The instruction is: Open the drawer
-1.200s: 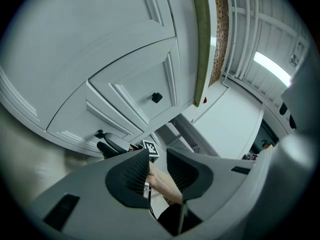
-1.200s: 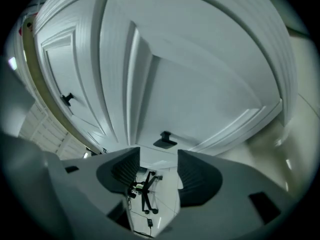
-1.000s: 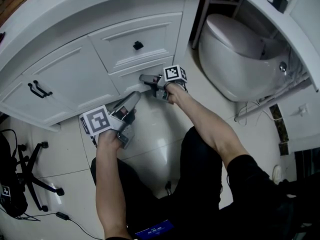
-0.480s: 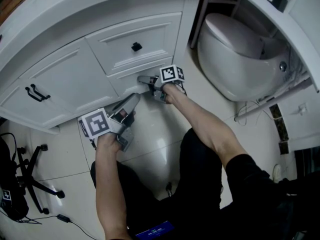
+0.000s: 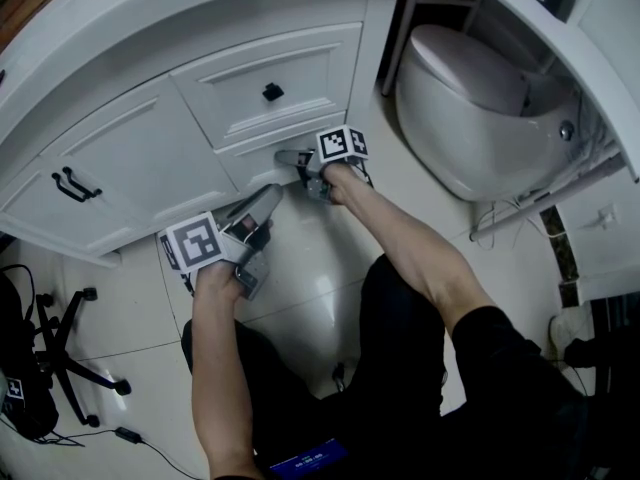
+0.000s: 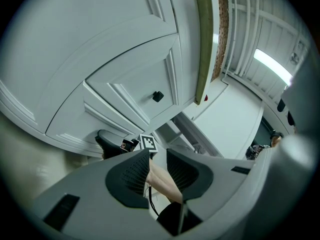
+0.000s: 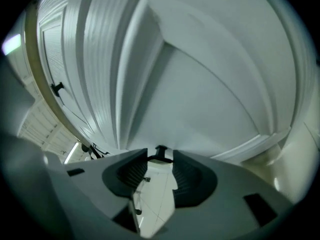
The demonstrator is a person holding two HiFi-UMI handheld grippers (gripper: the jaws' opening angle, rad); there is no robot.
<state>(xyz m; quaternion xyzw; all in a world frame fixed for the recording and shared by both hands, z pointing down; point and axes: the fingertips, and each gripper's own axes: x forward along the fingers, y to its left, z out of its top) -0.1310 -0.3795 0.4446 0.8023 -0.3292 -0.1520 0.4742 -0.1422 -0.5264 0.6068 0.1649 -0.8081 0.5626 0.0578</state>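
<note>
Grasp step: your right gripper (image 5: 287, 157) jaws have just been closing and sit narrow on the black knob (image 7: 161, 153) of the lower drawer (image 5: 250, 158), left of the toilet (image 5: 470, 98); left gripper (image 5: 268, 196) jaws are apart, empty; next, pull straight toward you.

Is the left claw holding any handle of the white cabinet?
No, the left claw is open and held away from the white cabinet, with nothing gripped between its pads.

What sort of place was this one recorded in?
Most likely a bathroom, perhaps a mock-up: a white toilet stands beside a white vanity cabinet with drawers, on a glossy tiled floor. An office chair at the left edge is the odd item.
</note>
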